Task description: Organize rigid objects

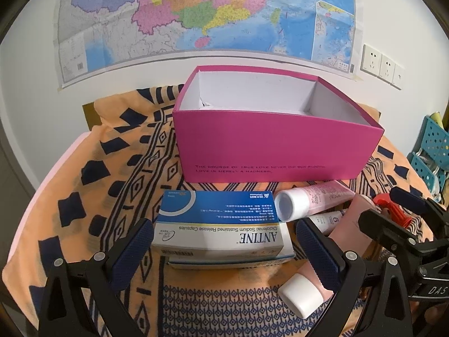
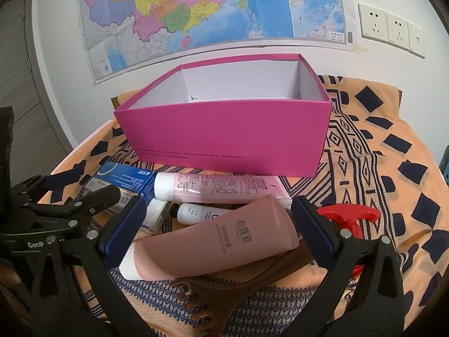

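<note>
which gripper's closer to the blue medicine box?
Left. The left gripper has its open jaws straddling the blue medicine box; the right gripper sits beside it, around the brown-pink tube.

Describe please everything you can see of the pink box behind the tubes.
The pink box is an open cardboard box without a lid, bright magenta outside and plain white inside. A short line of small dark print runs low on its front wall. It stands upright on the patterned orange cloth, close to the wall with the map. Inside, only a small white scrap shows; the floor is mostly hidden. A light pink tube lies along its front, apparently touching.
</note>
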A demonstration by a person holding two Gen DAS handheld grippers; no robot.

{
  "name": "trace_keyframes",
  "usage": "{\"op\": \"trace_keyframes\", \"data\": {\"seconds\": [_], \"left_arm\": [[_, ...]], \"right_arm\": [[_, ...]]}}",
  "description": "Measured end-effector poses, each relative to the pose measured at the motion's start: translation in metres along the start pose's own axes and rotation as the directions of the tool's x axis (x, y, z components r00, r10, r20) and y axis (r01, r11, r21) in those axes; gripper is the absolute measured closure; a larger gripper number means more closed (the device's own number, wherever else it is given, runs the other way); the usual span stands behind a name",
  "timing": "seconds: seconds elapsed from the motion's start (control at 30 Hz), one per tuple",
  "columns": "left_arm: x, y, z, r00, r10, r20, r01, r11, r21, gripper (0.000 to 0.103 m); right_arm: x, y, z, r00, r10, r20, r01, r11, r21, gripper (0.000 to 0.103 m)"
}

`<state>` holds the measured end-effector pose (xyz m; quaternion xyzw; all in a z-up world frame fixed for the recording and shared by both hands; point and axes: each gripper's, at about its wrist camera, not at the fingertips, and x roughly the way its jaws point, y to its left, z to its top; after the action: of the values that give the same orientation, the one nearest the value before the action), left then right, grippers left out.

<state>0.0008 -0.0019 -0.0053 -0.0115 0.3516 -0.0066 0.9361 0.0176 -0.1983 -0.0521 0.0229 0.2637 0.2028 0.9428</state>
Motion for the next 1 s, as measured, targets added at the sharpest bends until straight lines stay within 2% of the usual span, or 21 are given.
{"op": "trace_keyframes", "data": {"seconds": [0.6, 1.0], "left_arm": [[0.003, 0.003, 0.001, 1.000, -0.001, -0.005, 0.001, 1.000, -0.007, 0.000], [0.003, 0.012, 0.001, 1.000, 0.005, -0.005, -0.005, 1.000, -0.014, 0.000]], "right_arm": [[0.003, 0.002, 0.001, 1.000, 0.014, -0.014, -0.014, 1.000, -0.003, 0.000], [0.010, 0.000, 0.000, 0.997, 0.058, -0.046, -0.057, 0.998, 0.013, 0.000]]}}
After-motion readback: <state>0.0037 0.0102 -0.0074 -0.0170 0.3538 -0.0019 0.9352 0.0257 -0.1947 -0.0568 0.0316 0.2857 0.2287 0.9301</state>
